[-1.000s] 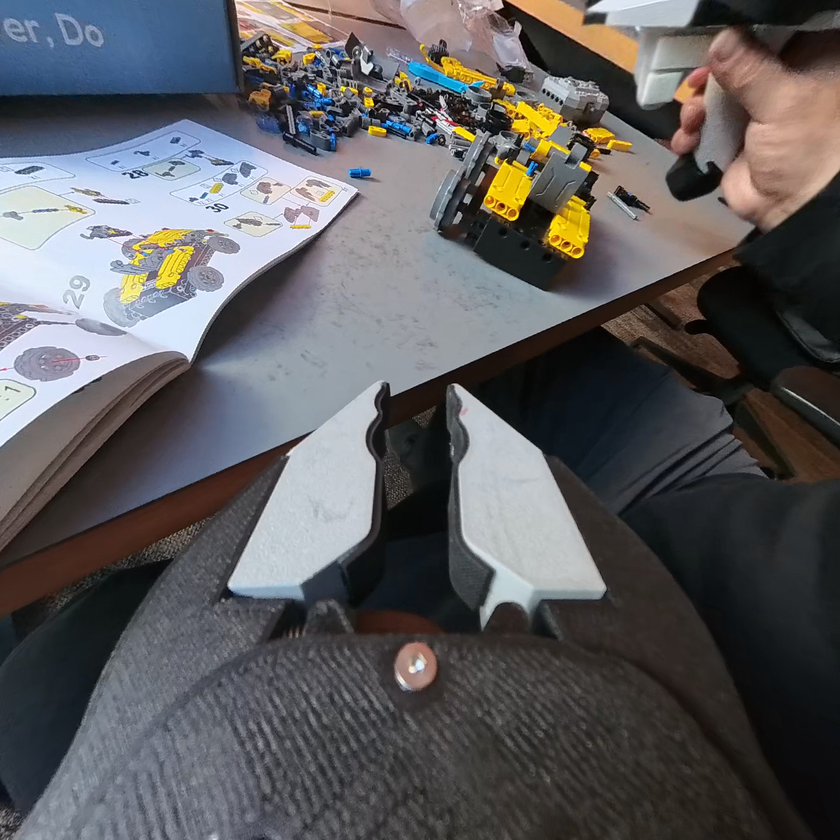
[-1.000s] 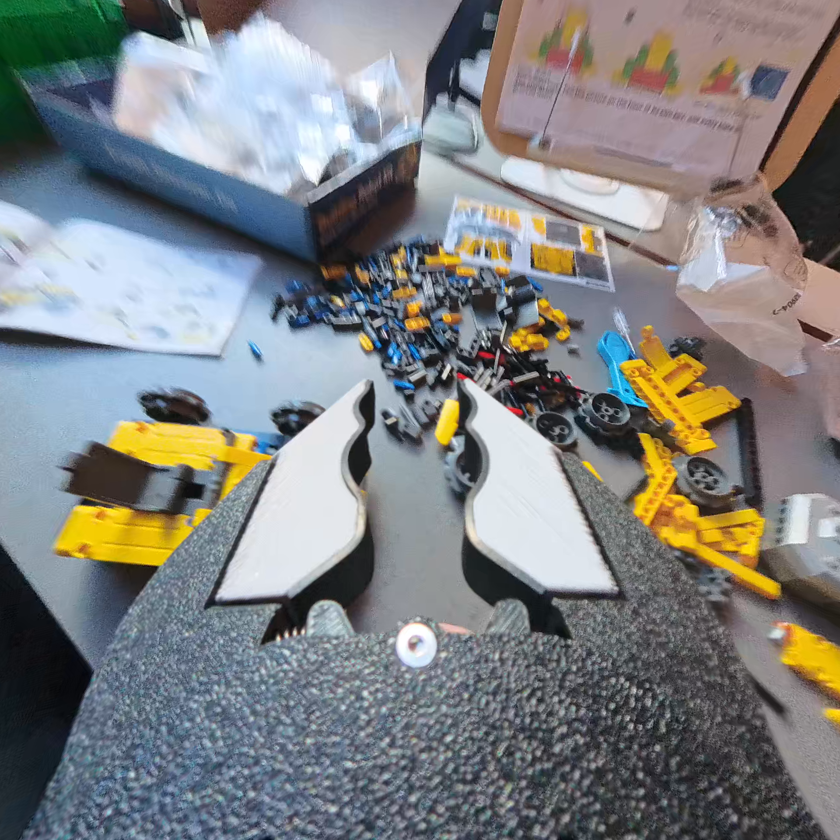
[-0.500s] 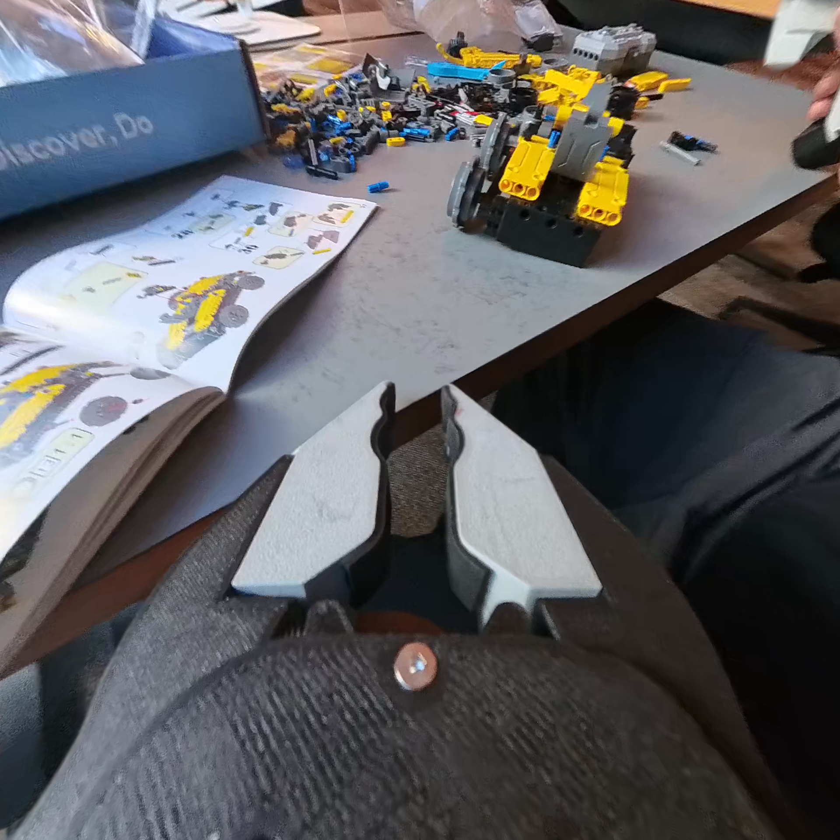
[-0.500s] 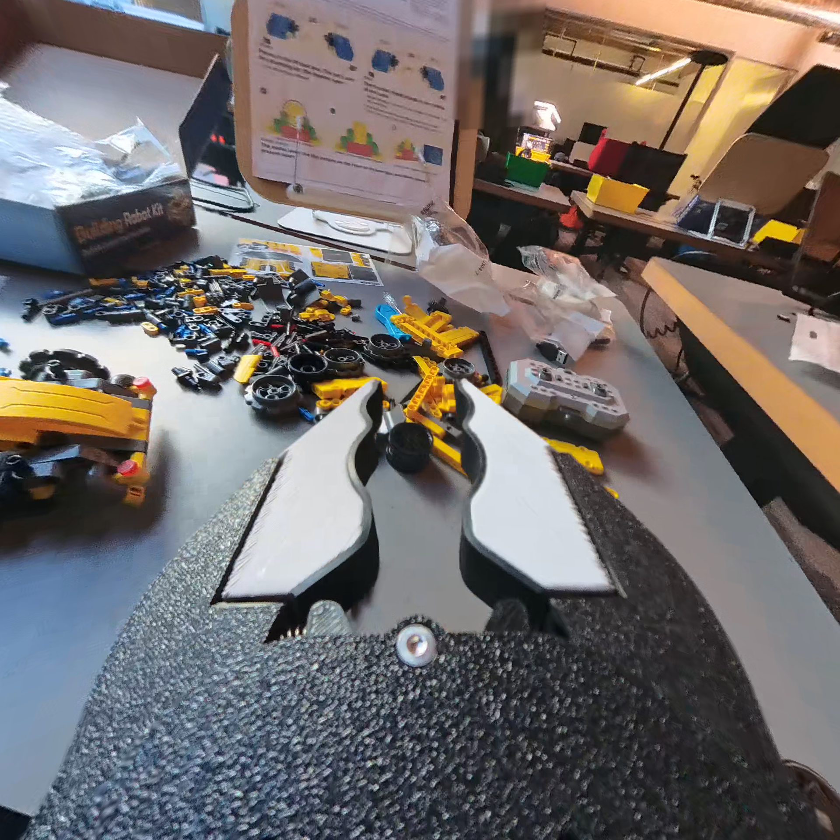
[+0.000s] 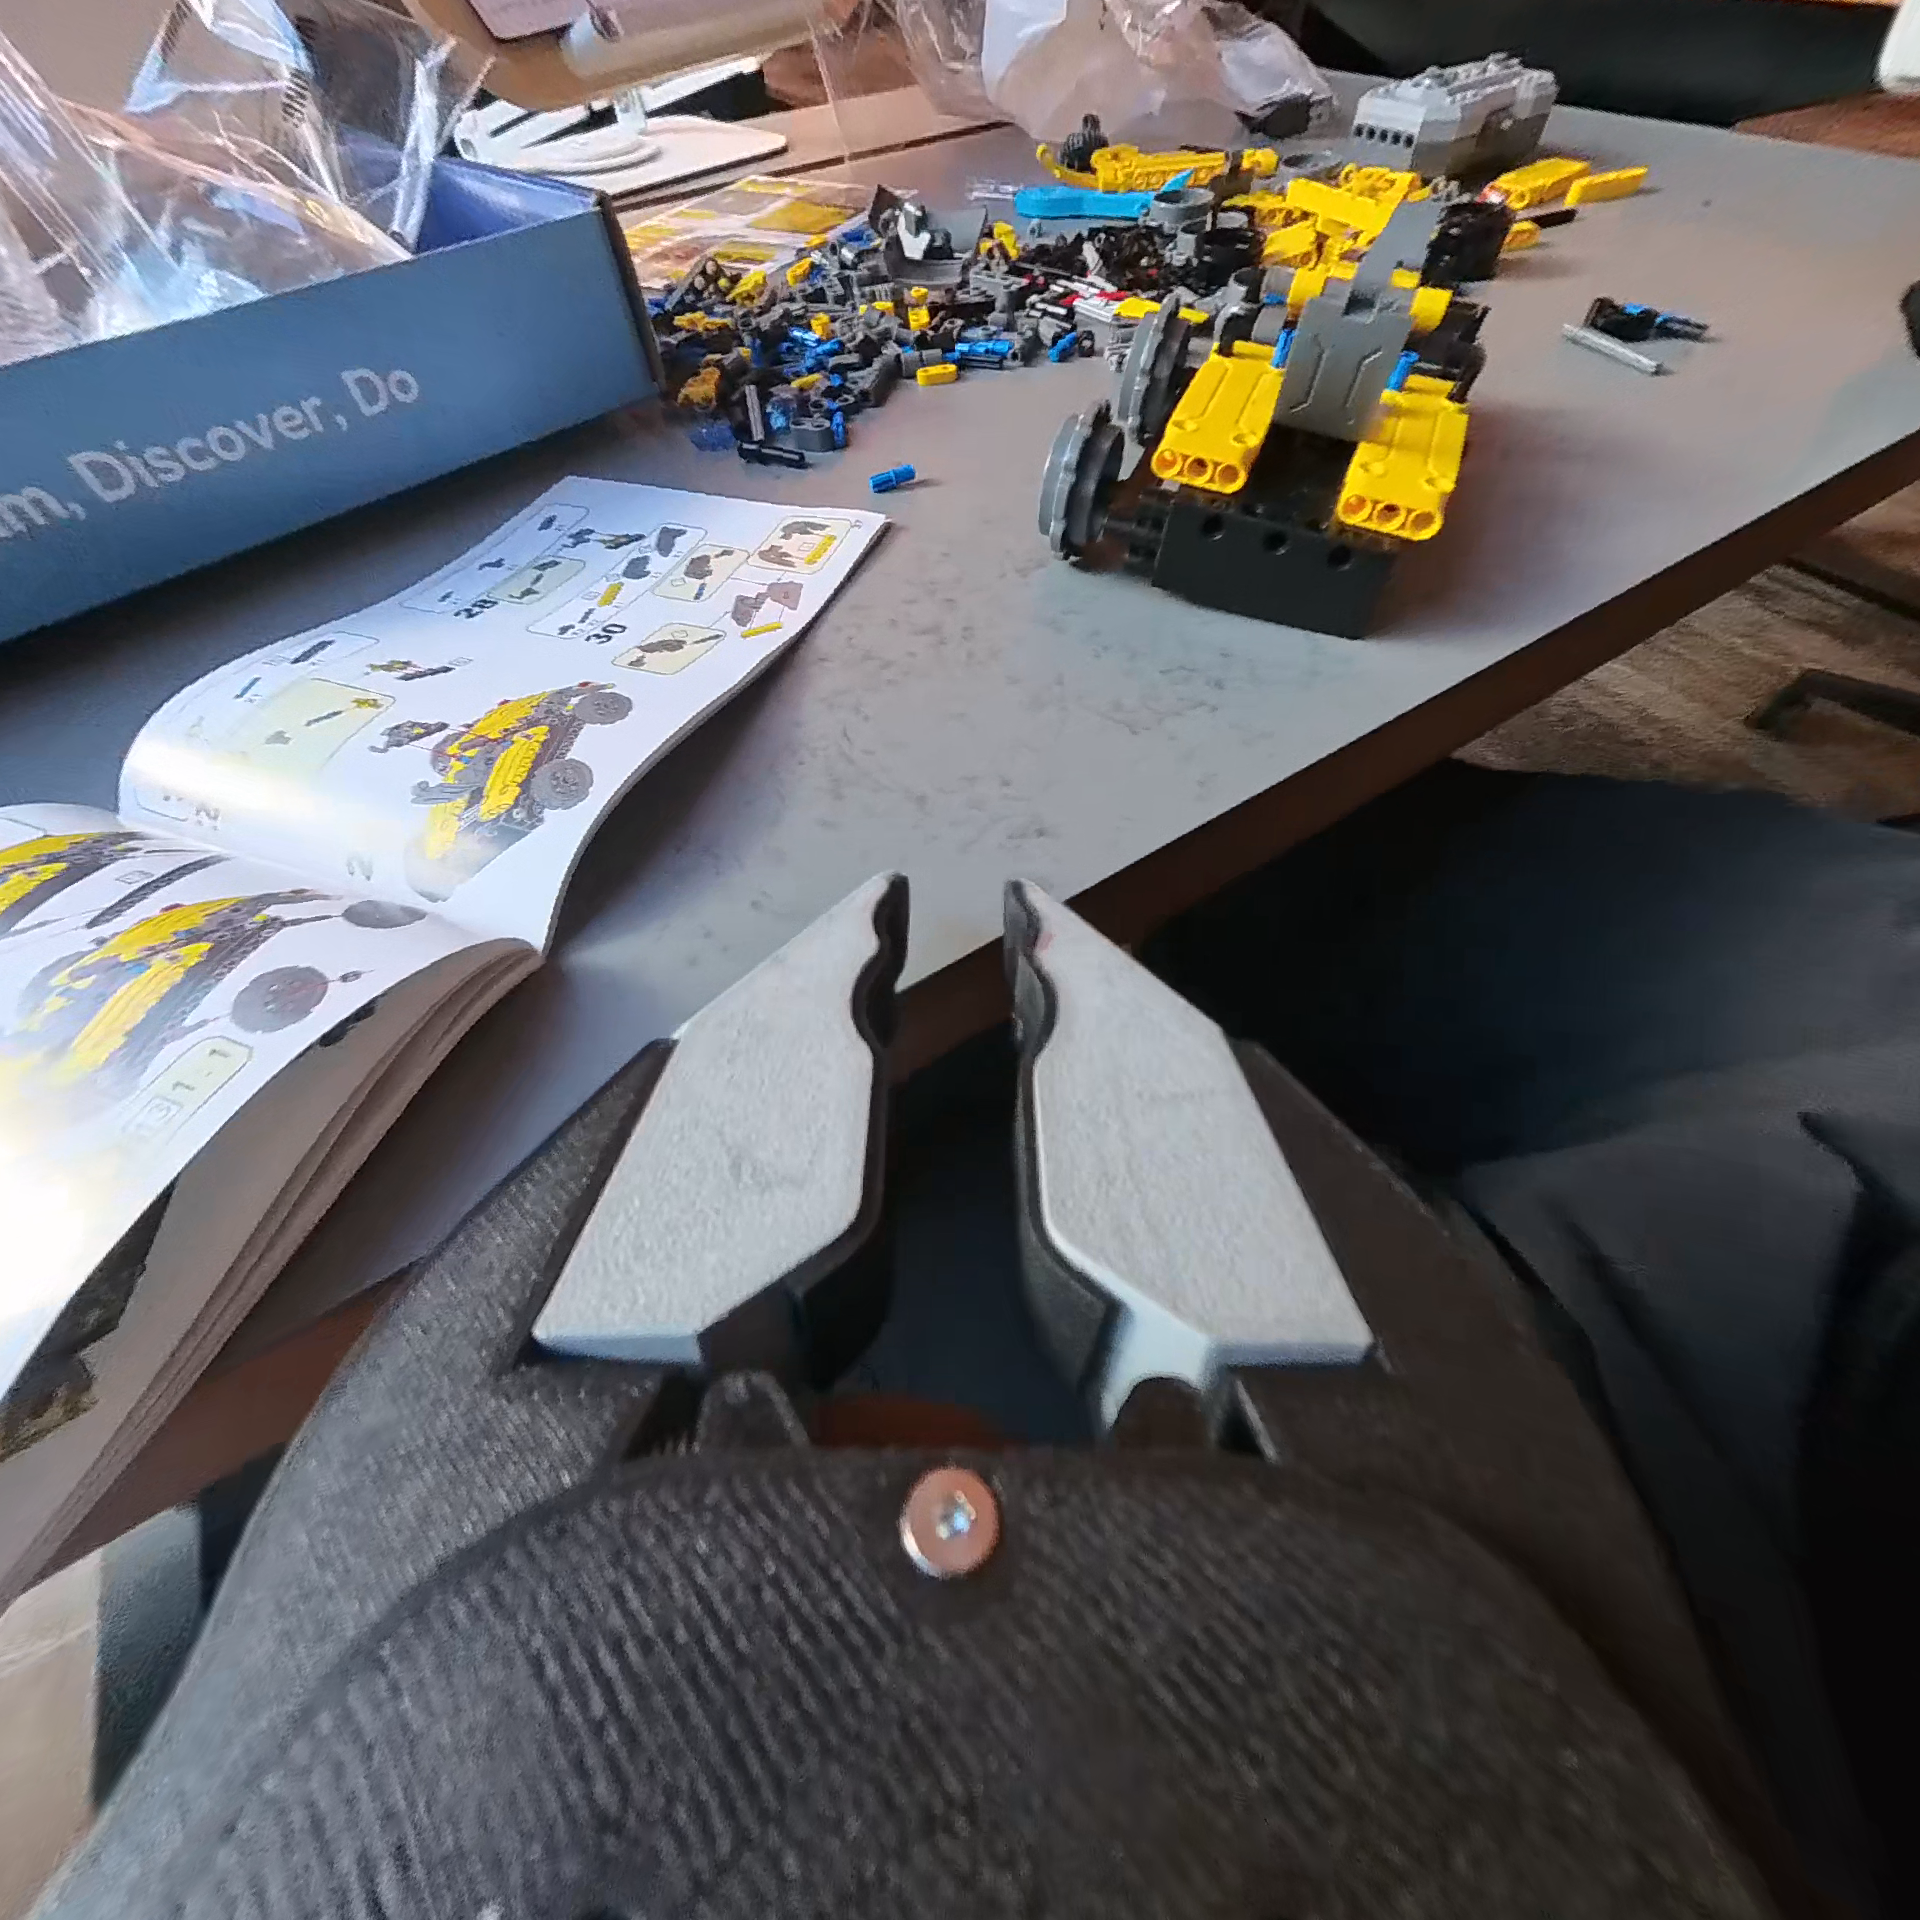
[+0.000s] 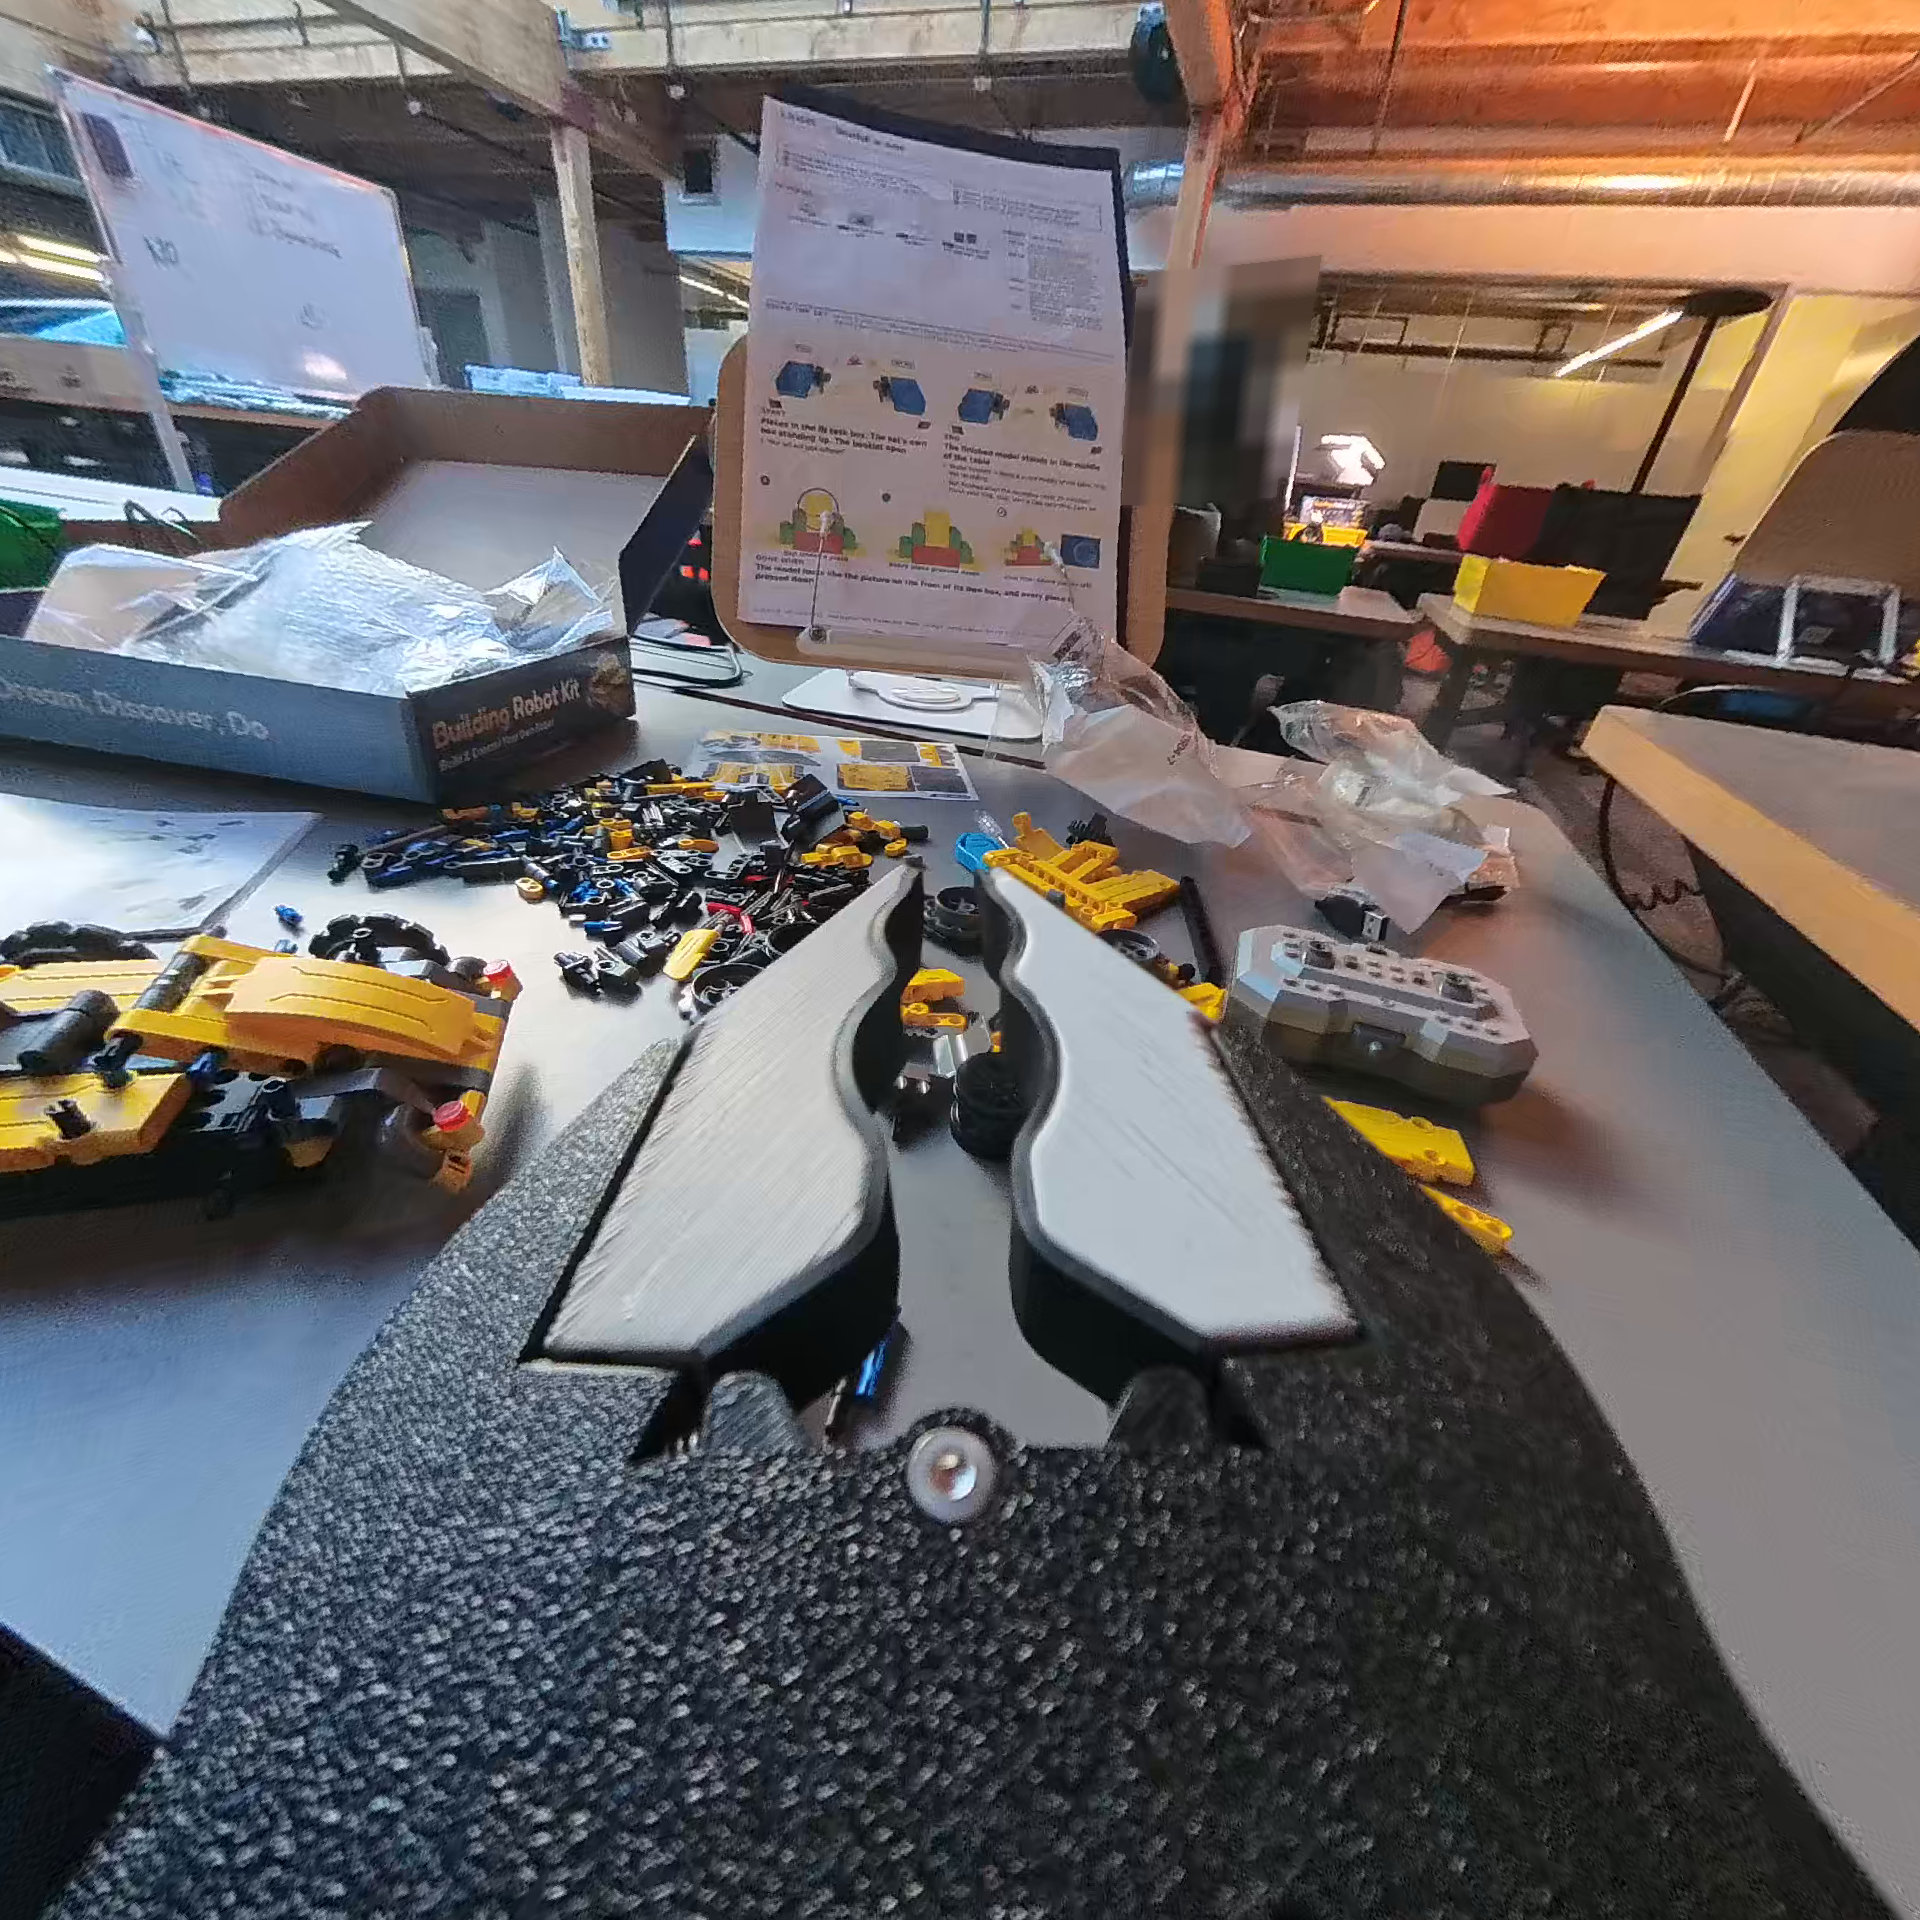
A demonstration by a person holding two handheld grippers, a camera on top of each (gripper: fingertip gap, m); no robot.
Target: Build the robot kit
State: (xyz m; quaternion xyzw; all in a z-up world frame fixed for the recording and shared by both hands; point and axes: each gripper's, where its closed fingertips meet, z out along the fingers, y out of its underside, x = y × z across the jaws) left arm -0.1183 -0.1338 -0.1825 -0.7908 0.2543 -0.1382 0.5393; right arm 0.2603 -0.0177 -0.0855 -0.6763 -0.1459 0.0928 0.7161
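Jaws parted and empty on both tools: the left gripper (image 5: 951,899), its pale grey finger plates matte and chalky with wavy black inner edges, hangs off the near edge of the grey speckled table (image 5: 987,727), above a lap in dark cloth. Just beyond its tips lies an open instruction booklet (image 5: 416,748), glossy pages curling up from a thick spine. Farther on, well apart from the gripper, sits a half-built toy vehicle (image 5: 1278,447) of yellow beams with round holes, a black studded base and grey spoked wheels. Behind it spreads a loose heap of small parts (image 5: 883,312) in black, blue and yellow, beside a blue cardboard box (image 5: 312,384) stuffed with crinkled clear plastic.

Over the tabletop, the right gripper (image 6: 951,883) hovers with its ribbed silver finger plates framing a black wheel hub (image 6: 987,1101) and yellow connectors (image 6: 930,997), touching nothing that can be seen. Just right of it rests a chunky grey battery block (image 6: 1371,1008) with angled corners; to the left lies the yellow vehicle. Past the parts pile stand crumpled plastic bags (image 6: 1247,769) and an upright printed sheet (image 6: 935,416) on a curved wooden stand.
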